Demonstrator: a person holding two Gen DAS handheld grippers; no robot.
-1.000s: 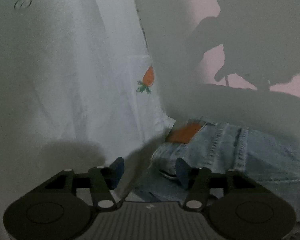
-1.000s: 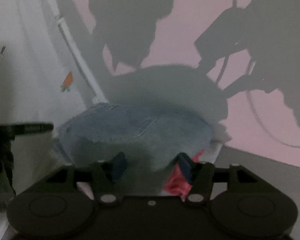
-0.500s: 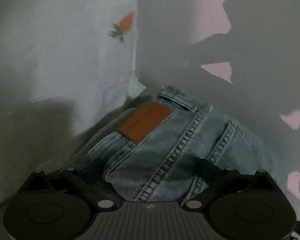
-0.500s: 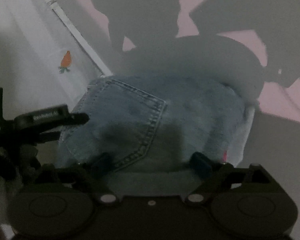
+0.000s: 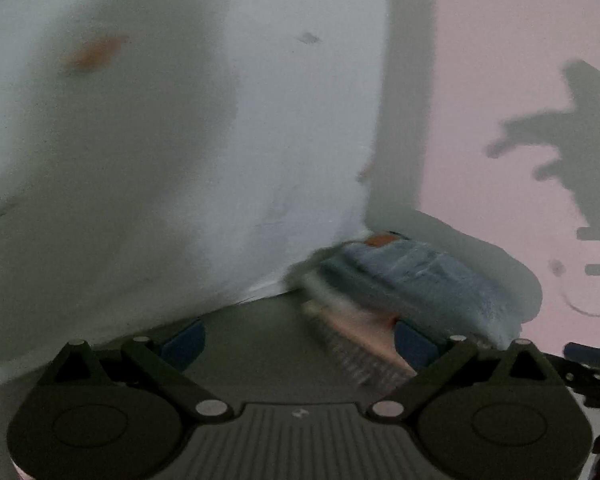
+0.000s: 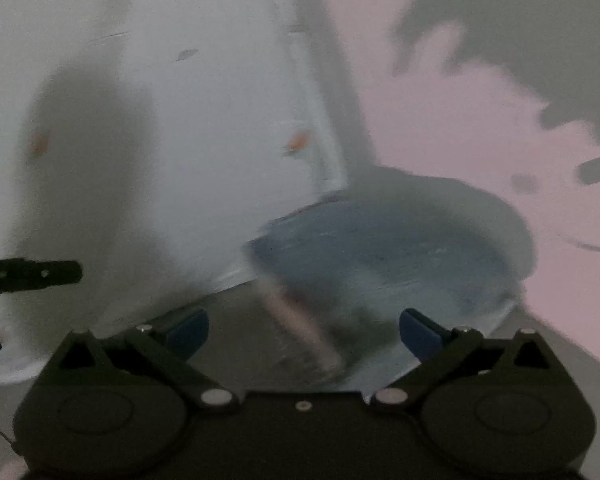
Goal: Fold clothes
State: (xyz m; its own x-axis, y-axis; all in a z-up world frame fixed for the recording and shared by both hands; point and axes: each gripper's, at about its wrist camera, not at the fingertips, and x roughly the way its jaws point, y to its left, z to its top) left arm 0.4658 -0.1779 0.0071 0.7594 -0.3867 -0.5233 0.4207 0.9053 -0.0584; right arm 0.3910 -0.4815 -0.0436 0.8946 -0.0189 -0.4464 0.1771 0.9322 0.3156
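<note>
Folded light-blue jeans (image 5: 416, 276) lie on top of a small stack of folded clothes on a pink surface; they also show in the right wrist view (image 6: 380, 256), blurred. A white garment with small carrot prints (image 5: 180, 140) lies spread to the left of the stack and also shows in the right wrist view (image 6: 180, 140). My left gripper (image 5: 300, 340) is open and empty, just short of the stack. My right gripper (image 6: 304, 330) is open and empty in front of the jeans.
Pink and striped folded pieces (image 5: 356, 340) show under the jeans. The pink surface (image 5: 500, 120) stretches to the right and carries shadows of hands and grippers. The left gripper's tip (image 6: 32, 274) shows at the left edge of the right wrist view.
Both grippers have pulled back from the jeans with their jaws wide open. The jeans now lie farther ahead on the stack, and both views are motion-blurred.
</note>
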